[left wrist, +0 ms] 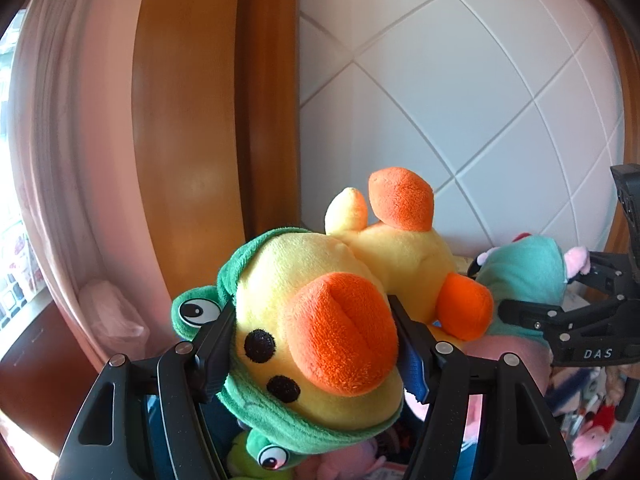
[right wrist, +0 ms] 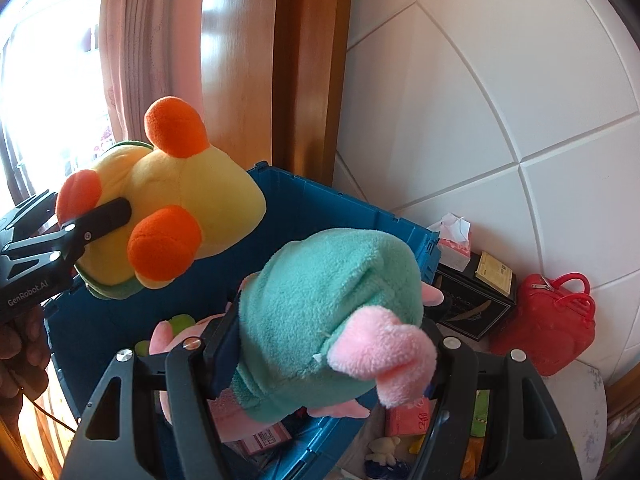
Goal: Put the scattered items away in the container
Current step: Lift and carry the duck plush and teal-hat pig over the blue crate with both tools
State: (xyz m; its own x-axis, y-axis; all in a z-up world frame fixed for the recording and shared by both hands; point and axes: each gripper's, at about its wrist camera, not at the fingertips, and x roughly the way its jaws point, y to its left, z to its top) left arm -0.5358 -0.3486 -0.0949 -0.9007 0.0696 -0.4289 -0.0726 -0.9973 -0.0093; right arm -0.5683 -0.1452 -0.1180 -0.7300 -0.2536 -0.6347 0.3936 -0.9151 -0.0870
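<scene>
Over on my left side, my left gripper (left wrist: 312,344) has its jaws clamped on the head of the yellow duck plush (left wrist: 320,320), the pads sunk in either side of the orange beak, green frog hood squashed around it. The body and orange feet stick out ahead, clear of everything, in the air. In the right wrist view the duck hangs above the near-left part of the blue crate (right wrist: 320,216), so I'm about over the drop zone.

Moving right: my right gripper (right wrist: 320,344) pinches the teal-and-pink plush (right wrist: 332,312) round its middle, the jaws part-way apart with the toy filling the gap, and a pink limb poking toward the lens. It sits over the crate's right half, just short of the far rim.

To do this well, I judge I should bring both toys properly inside the rim before letting go, lower them onto the pink and green toys already in there, and release one at a time so they don't knock each other out. Further right, the red bag (right wrist: 548,320) and black box (right wrist: 476,304) on the table stay clear of my path.
</scene>
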